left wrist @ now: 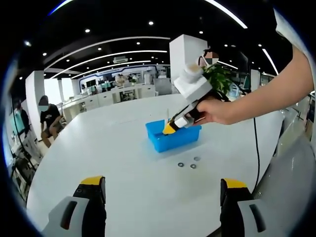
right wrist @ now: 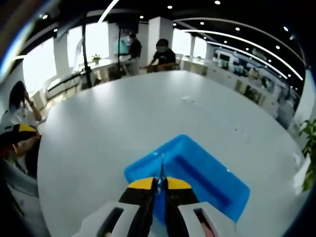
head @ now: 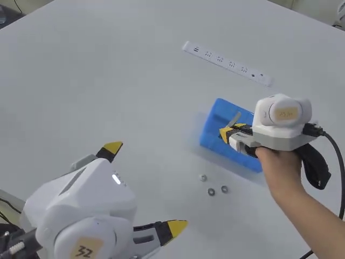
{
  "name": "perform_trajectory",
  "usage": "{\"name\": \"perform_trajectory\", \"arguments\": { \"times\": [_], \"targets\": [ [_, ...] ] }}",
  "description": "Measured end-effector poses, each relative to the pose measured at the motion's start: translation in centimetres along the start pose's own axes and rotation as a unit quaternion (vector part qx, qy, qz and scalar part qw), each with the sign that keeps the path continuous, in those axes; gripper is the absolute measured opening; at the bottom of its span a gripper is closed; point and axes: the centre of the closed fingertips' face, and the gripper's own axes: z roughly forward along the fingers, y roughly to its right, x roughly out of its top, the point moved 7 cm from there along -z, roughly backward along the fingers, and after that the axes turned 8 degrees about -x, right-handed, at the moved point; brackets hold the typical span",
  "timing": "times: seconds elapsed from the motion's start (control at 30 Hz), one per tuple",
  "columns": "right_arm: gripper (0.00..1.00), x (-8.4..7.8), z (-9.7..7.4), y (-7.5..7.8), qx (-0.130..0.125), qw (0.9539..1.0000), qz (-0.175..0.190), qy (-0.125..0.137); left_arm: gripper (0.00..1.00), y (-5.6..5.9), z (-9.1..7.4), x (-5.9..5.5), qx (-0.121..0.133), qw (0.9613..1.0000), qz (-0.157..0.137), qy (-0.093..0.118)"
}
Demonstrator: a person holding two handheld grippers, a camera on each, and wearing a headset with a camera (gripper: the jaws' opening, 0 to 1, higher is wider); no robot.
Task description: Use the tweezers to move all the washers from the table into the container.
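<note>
Washers (head: pixel 211 186), three of them, sit on the table (head: pixel 108 81) just on the near side of the blue container (head: pixel 215 116) in the head view. The right gripper (head: pixel 229 134) is above the container, clamping the tweezers (head: pixel 235 120). The left gripper (head: pixel 144 186) is near-left, jaws spread wide. Left gripper view: same wide gap, washers lying ahead near the container. Right gripper view: jaws pinched onto the tweezers, tips over the container's inside.

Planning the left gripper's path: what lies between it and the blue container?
Three washers on the table, just short of the container; otherwise bare tabletop out from the left gripper, per the left gripper view.
</note>
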Motion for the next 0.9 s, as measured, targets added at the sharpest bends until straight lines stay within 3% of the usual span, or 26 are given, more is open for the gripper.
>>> {"name": "perform_trajectory", "arguments": {
  "times": [0.27,0.43,0.53,0.8,0.9],
  "targets": [
    [0.03,0.8,-0.5,0.1,-0.002,1.0,-0.002,0.008,0.99,0.0,0.0,0.0,-0.001,1.0,0.001,-0.003],
    [0.01,1.3,-1.7,0.1,0.002,0.9998,-0.002,0.018,0.99,0.0,0.0,0.0,-0.002,1.0,0.002,-0.003],
    [0.01,1.6,-2.2,0.0,0.013,0.9996,0.016,0.02,0.99,0.0,0.0,0.1,-0.002,1.0,0.004,-0.002],
    [0.01,2.3,-5.2,-0.5,0.023,0.9993,-0.004,0.028,0.99,0.0,0.1,-0.1,-0.001,0.9999,0.009,-0.01],
    [0.01,1.9,-5.8,-1.1,0.041,0.9989,-0.01,0.018,0.99,0.1,0.1,-0.1,-0.001,0.9999,0.009,-0.01]
  ]
}}
